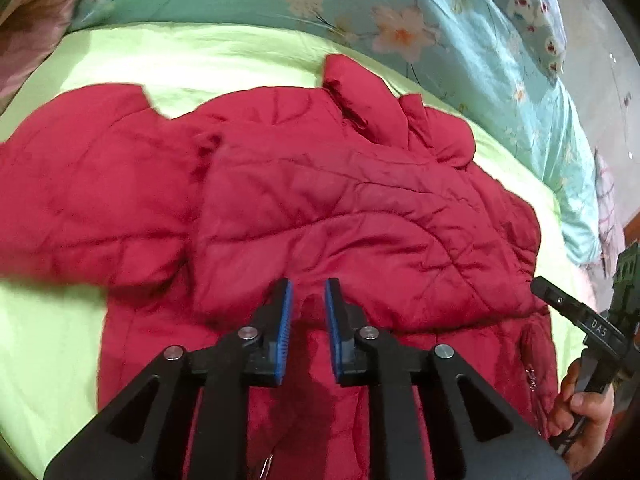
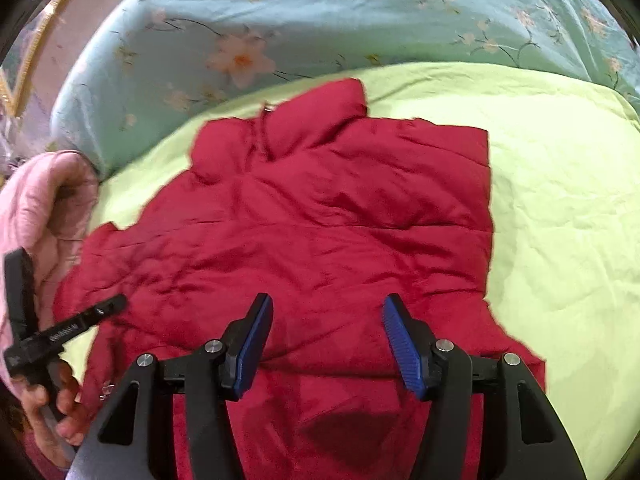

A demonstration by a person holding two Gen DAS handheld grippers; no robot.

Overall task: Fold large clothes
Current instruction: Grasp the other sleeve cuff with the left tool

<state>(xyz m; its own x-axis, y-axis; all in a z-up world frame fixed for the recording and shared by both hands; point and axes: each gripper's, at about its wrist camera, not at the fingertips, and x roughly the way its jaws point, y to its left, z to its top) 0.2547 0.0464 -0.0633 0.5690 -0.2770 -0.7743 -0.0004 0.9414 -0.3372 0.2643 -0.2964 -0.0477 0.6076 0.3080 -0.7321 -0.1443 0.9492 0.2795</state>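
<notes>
A red quilted jacket lies spread on the light green bed sheet, collar at the far side. One side panel is folded over its body. My left gripper hovers just above the jacket's middle with its blue pads a small gap apart and nothing between them. In the right wrist view the jacket fills the centre. My right gripper is wide open and empty above its lower part. The other gripper shows at the edge of each view, the right one and the left one.
A teal floral quilt is bunched along the far side of the bed. A pink cloth lies at the left edge of the right wrist view. Green sheet lies bare to the jacket's right.
</notes>
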